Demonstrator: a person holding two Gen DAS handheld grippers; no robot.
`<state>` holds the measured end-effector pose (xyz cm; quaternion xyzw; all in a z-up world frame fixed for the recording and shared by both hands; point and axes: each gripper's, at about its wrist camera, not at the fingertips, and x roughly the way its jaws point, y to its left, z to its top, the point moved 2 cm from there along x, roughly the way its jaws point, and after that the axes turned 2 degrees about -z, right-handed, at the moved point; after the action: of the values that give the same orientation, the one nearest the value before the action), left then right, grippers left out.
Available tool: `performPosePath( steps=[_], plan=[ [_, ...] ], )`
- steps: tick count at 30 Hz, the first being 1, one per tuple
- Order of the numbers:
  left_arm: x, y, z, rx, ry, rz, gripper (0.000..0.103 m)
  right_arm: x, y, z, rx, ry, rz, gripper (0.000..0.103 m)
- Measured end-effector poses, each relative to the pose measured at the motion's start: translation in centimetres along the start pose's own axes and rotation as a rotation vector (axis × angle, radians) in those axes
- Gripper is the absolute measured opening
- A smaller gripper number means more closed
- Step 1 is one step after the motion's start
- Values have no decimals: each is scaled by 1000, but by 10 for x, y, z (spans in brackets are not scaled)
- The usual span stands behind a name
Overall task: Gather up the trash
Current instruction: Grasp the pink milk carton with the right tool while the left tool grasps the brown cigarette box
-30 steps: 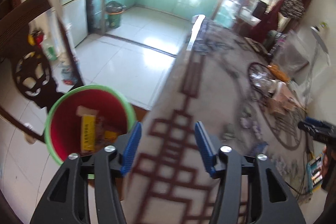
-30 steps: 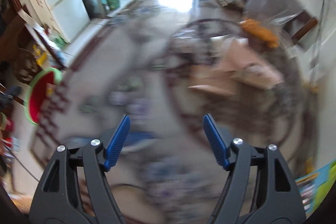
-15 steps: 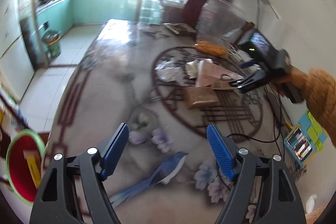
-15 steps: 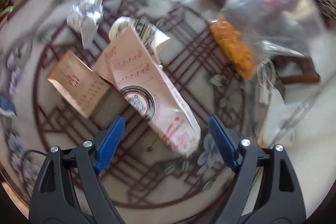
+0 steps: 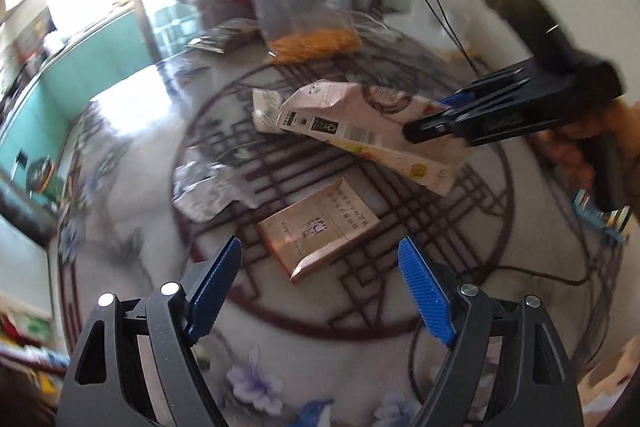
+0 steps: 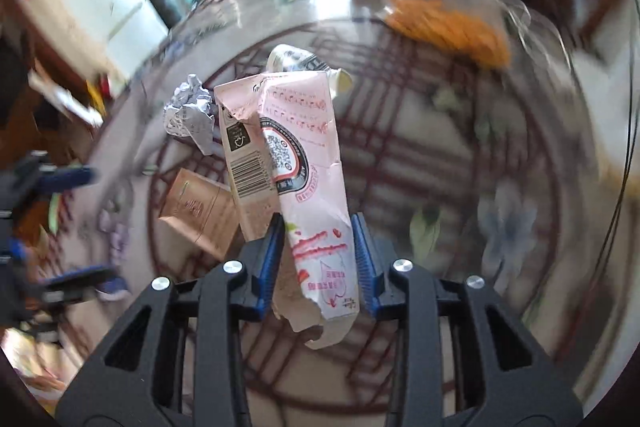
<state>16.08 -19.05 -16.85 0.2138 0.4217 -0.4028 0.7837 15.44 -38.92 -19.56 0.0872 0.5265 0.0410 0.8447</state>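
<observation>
The right gripper [image 6: 318, 241] has just closed on the pink carton [image 6: 296, 155], now pinched between its pads, while the left gripper [image 5: 320, 285], wide and empty, hovers before the brown box [image 5: 318, 227], likely next.

Black frames, ribbed blue fingers [image 5: 424, 297]

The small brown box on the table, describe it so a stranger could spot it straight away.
On the patterned table, inside the dark red ring, it lies flat below the pink carton. The brown box sits right of the crumpled foil; it alone is a neat, uncrushed rectangle.
</observation>
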Motion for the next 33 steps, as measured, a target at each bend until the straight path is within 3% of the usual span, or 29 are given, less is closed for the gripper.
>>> performPosePath(
  steps=[3, 7, 14, 19, 25, 26, 29, 33],
  plan=[
    [30, -2, 14, 53, 56, -50, 77, -2, -14, -17, 79, 5, 61, 34],
    [71, 10, 24, -4, 172, -90, 77, -6, -26, -31, 145, 6, 109, 34],
    [81, -1, 36, 28, 180, -181, 88, -11, -42, -29, 221, -18, 168, 34],
    [80, -13, 28, 135, 229, -187, 89, -3, -42, -30, 225, 10, 203, 34],
    [69, -34, 15, 252, 323, -224, 89, -5, -36, -30, 217, 8, 191, 53],
    [66, -33, 15, 246, 311, -206, 89, -6, -35, -28, 217, -1, 183, 61],
    [53, -23, 21, 218, 225, -164, 89, -11, -33, -20, 194, -17, 143, 72],
    [61, -23, 30, 190, 236, -182, 89, 4, -21, -11, 129, 30, 122, 75]
  ],
)
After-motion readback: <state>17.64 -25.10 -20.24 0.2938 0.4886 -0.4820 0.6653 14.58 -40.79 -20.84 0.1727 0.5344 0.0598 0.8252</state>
